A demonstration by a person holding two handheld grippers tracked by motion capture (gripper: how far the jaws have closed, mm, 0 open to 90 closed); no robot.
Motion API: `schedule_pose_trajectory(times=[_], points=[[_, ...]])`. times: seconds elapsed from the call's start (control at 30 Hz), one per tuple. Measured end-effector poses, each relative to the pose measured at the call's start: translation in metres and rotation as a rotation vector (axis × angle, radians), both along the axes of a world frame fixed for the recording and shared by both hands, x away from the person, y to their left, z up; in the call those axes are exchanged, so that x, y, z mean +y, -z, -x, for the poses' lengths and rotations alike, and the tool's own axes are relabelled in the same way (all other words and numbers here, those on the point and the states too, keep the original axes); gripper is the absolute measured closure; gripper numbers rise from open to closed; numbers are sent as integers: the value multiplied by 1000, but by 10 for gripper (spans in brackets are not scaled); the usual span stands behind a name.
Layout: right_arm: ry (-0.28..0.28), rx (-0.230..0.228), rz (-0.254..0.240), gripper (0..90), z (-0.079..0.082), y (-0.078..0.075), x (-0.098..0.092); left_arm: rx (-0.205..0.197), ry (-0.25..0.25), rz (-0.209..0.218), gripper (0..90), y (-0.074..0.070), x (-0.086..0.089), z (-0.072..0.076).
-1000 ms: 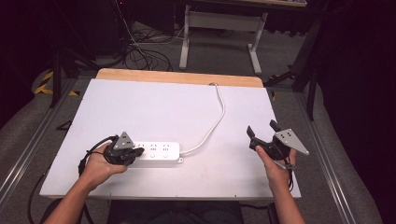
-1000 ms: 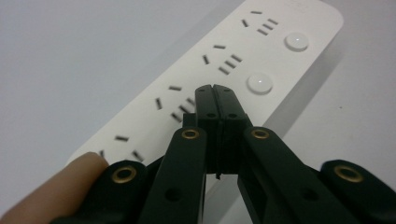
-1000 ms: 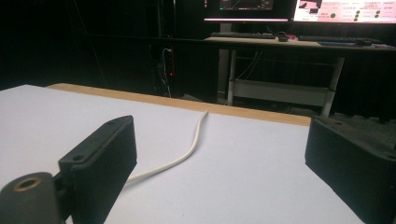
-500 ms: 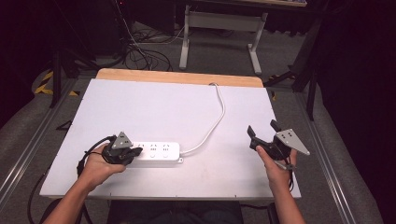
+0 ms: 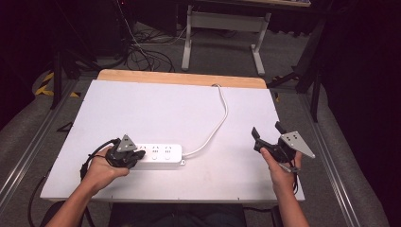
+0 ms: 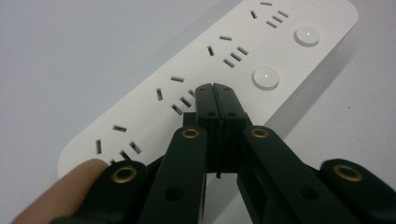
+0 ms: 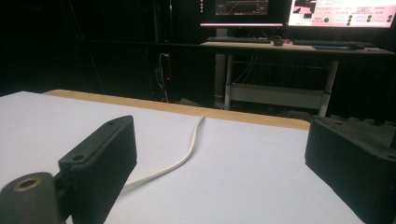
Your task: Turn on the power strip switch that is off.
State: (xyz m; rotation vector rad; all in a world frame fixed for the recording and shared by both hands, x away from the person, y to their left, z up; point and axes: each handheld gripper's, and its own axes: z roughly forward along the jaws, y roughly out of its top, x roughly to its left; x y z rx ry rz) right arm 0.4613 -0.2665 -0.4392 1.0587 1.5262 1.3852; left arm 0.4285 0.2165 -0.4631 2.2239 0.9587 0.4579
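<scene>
The rigid, light power strip [image 6: 219,70] should slide easily — left gripper [image 6: 215,88] pressed closed on top, right gripper [image 5: 267,135] wide, empty.

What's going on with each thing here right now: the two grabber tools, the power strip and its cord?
Left gripper: shut, tips over the strip.
Right gripper: open, empty, held over the table.
Power strip: flat on the table, sockets empty.
Cord: slack, trailing off the far edge.
</scene>
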Motion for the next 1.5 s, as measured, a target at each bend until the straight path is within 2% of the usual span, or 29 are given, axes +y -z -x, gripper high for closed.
schedule_pose_trajectory(times=[0.13, 0.2, 0.3, 0.67, 0.77, 0.93, 1.03, 1.13, 1.23, 1.27, 1.33, 1.4, 1.43, 1.47, 1.5], points=[[-3, 0, -1, 96, 0, 0, 1, 7, -2, 6, 900, 0, 0, 0], [-2, 1, -1, 96, 0, 0, 1, 7, 3, -4, 900, -1, 0, -1], [-2, 1, 1, 96, 0, 0, 1, 9, 1, 10, 900, 0, 1, -1], [-1, 5, 2, 98, 0, 0, 2, -3, -2, 9, 900, 1, 0, 0], [-2, 6, 4, 100, 0, 0, 2, -14, -6, 2, 900, 1, 0, 2], [-2, 6, 6, 108, -1, 1, 1, -45, -19, -35, 900, 1, -6, 6], [-1, 10, 8, 113, -1, 1, 1, -91, -29, -75, 900, 1, -6, 9], [-1, 8, 9, 114, -1, 1, 1, -96, -35, -75, 900, 1, -4, 9], [2, 7, 10, 114, -1, 1, 2, -92, -54, -66, 900, 0, -1, 7], [2, 7, 11, 114, -1, 1, 2, -86, -58, -48, 900, 1, -1, 7], [2, 7, 11, 114, -1, 1, 2, -99, -59, -53, 900, 0, 1, 8], [2, 7, 10, 114, -1, 1, 1, -116, -72, 5, 900, -3, 4, 8], [2, 7, 9, 113, -1, 1, 1, -146, -89, 54, 900, -8, 9, 8], [4, 9, 8, 113, -2, 1, 1, -146, -89, 54, 900, -8, 9, 8], [4, 10, 9, 113, -2, 1, 1, -158, -91, 77, 900, -9, 11, 8]])
